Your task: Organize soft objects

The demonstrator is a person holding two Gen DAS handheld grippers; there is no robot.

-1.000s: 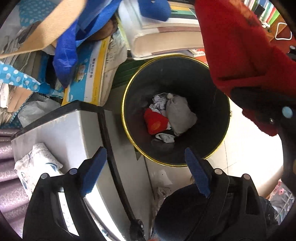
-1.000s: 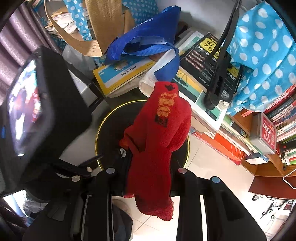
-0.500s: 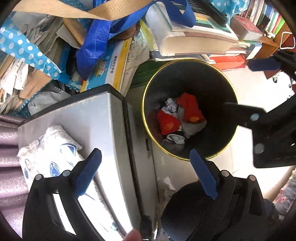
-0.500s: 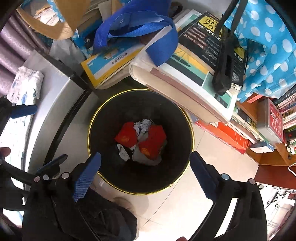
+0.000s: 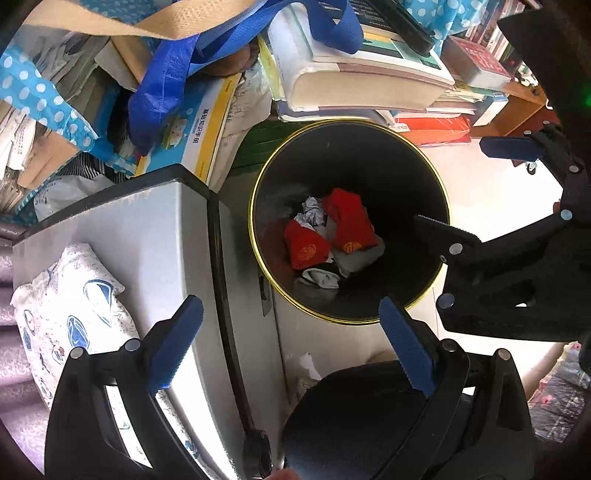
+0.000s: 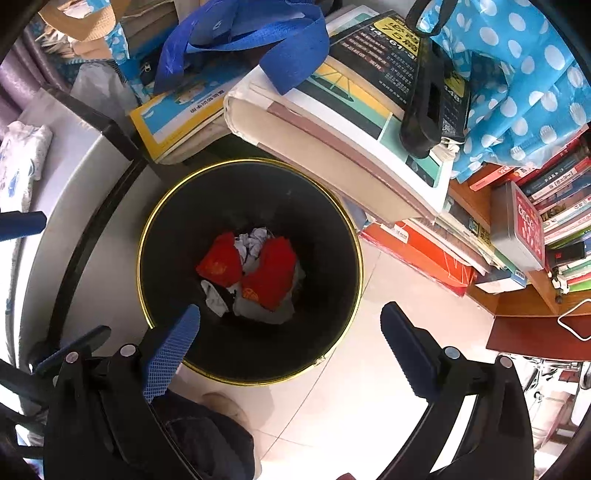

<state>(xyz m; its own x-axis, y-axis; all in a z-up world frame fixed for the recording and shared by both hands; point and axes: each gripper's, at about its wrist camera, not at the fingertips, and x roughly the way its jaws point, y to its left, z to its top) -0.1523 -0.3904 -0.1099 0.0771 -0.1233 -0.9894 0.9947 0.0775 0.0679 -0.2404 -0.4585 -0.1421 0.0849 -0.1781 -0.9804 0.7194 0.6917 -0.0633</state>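
A black bin (image 5: pixel 369 166) with a gold rim stands on the floor. In it lie two red socks (image 5: pixel 306 247) (image 5: pixel 351 221) on a heap of grey and white socks (image 5: pixel 321 280). My left gripper (image 5: pixel 291 332) points down over the bin's near left edge, open and empty. From the right wrist view the same bin (image 6: pixel 240 192) and red socks (image 6: pixel 219 262) (image 6: pixel 271 273) show below my right gripper (image 6: pixel 291 325), which is open with nothing between its pads. A white cloth with blue prints (image 5: pixel 74 306) lies on the grey top (image 5: pixel 147 229) to the left.
Stacked books (image 6: pixel 332 122), a blue strap bag (image 6: pixel 240 33) and a blue dotted bag (image 6: pixel 524 85) crowd the far side of the bin. A shelf of books (image 6: pixel 554 206) stands at the right. Pale floor tiles (image 6: pixel 388 288) lie right of the bin. A person's dark-clothed leg (image 5: pixel 369 417) is below.
The red sock that hung from my right gripper now lies in the bin beside the other red one. The right jaws went from shut to wide open. The left view shifted slightly left.
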